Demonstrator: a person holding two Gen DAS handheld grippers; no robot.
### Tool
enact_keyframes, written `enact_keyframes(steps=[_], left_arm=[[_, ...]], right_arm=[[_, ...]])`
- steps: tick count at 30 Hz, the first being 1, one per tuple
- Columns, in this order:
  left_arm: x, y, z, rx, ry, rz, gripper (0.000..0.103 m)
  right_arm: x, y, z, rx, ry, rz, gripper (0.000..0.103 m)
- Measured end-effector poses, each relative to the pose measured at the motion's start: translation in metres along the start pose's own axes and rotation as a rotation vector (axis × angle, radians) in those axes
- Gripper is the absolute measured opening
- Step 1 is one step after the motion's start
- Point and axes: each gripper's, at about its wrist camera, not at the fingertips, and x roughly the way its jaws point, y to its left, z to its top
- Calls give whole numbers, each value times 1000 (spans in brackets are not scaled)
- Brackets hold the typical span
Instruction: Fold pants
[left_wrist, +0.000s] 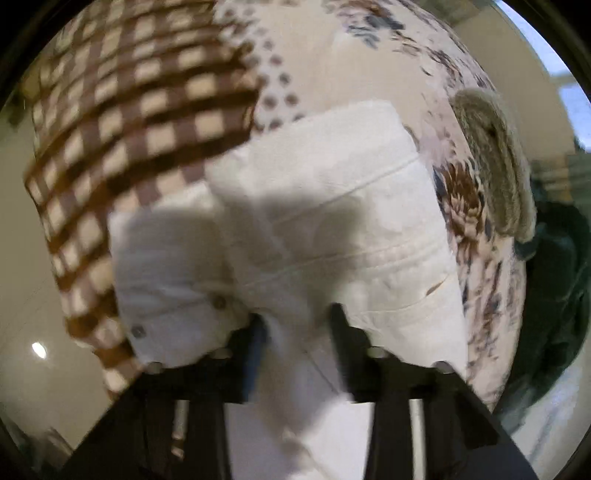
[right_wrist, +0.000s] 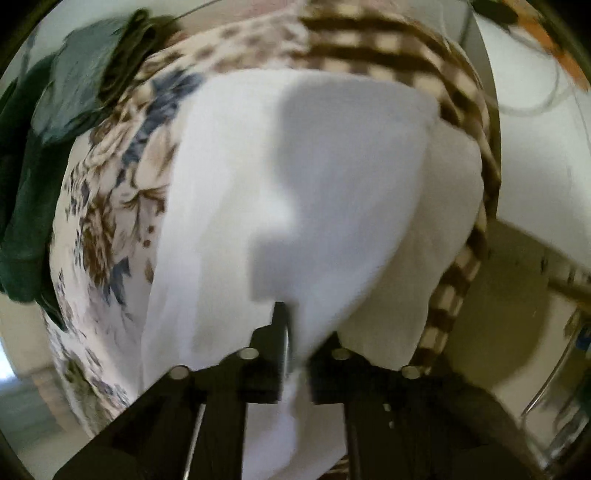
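The white pants (left_wrist: 325, 206) lie partly folded on a bed, waistband buttons (left_wrist: 218, 302) at the lower left. My left gripper (left_wrist: 299, 321) is shut on a fold of the white cloth, which runs down between its black fingers. In the right wrist view the same white pants (right_wrist: 295, 184) fill the middle. My right gripper (right_wrist: 295, 325) is shut on a bunched edge of them, cloth hanging between the fingers.
A floral bedsheet (left_wrist: 369, 55) and a brown checked blanket (left_wrist: 122, 122) lie under the pants. A grey knitted item (left_wrist: 495, 162) and dark green clothing (left_wrist: 557, 288) lie at the right; the dark green clothing (right_wrist: 44, 155) shows at the left in the right wrist view.
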Motion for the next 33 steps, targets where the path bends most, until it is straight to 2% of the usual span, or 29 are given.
enact_keyframes(steps=[2, 6, 11, 15, 20, 21, 22, 23, 25, 26, 27, 28, 29, 30, 32, 33], left_arm=[[-11, 1, -1, 14, -25, 0, 6], [-47, 6, -7, 21, -44, -38, 5], [-84, 15, -4, 36, -43, -37, 3], [-62, 31, -6, 28, 13, 14, 3], [-35, 60, -23, -18, 58, 81, 5], [-31, 68, -24, -50, 80, 87, 7], [-31, 73, -26, -76, 98, 90, 7], [-32, 78, -28, -98, 121, 105, 8], [-40, 78, -33, -93, 155, 152, 21], [-46, 73, -36, -60, 155, 184, 32], [-53, 63, -40, 1, 140, 231, 47], [-60, 48, -44, 86, 115, 275, 57], [-65, 28, -50, 184, 93, 302, 72], [-69, 1, -58, 297, 72, 312, 76], [-67, -46, -74, 433, 74, 267, 76], [-63, -67, -81, 476, 91, 238, 76]], right_arm=[[-7, 7, -2, -39, -19, -25, 4], [-29, 13, -2, -61, -35, -13, 4], [-63, 14, -5, -113, -57, -4, 3], [-55, 2, -4, -156, -19, -56, 3], [-19, -26, 6, -105, 44, -117, 4], [-14, -30, 10, -113, 53, -152, 8], [-11, -32, 12, -121, 67, -166, 21], [-11, -34, 14, -127, 77, -184, 30], [-24, -32, 14, -160, 61, -235, 37], [-34, -27, 12, -188, 44, -245, 38], [-43, -20, 10, -215, 32, -242, 39], [-51, -11, 7, -242, 23, -230, 40], [-56, -4, 5, -258, 21, -212, 42], [-62, 11, 0, -287, 22, -174, 43], [-60, 37, -9, -341, 49, -134, 45], [-52, 62, -20, -407, 90, -94, 45]])
